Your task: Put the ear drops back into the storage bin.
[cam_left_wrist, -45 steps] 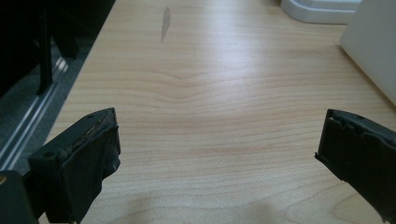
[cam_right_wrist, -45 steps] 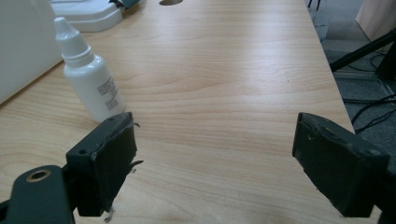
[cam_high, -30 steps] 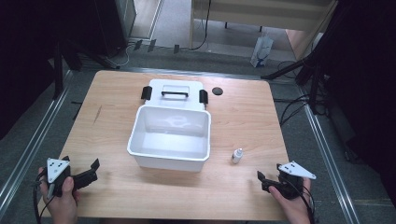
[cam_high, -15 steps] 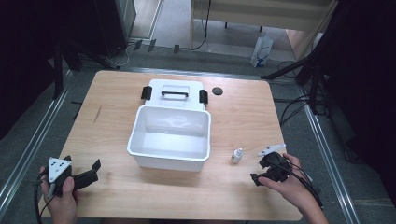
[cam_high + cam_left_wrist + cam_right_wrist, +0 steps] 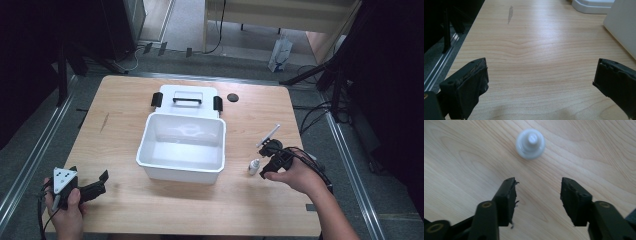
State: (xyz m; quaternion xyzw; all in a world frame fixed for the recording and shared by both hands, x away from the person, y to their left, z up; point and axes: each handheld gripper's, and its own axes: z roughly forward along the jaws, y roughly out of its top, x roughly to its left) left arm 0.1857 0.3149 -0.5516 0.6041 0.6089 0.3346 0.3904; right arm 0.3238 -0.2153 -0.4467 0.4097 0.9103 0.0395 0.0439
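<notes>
At the near left of the desk (image 5: 120,145) we see the left gripper (image 5: 92,186) resting with its jaws wide apart on nothing. Near right, the right gripper (image 5: 264,161) points down beside the small white bottle (image 5: 254,166); its jaws have just been closing, yet its own view shows them parted, the bottle (image 5: 530,144) upright just beyond the tips, untouched. Farther off sits the white bin (image 5: 182,146), its lid (image 5: 187,100) behind.
</notes>
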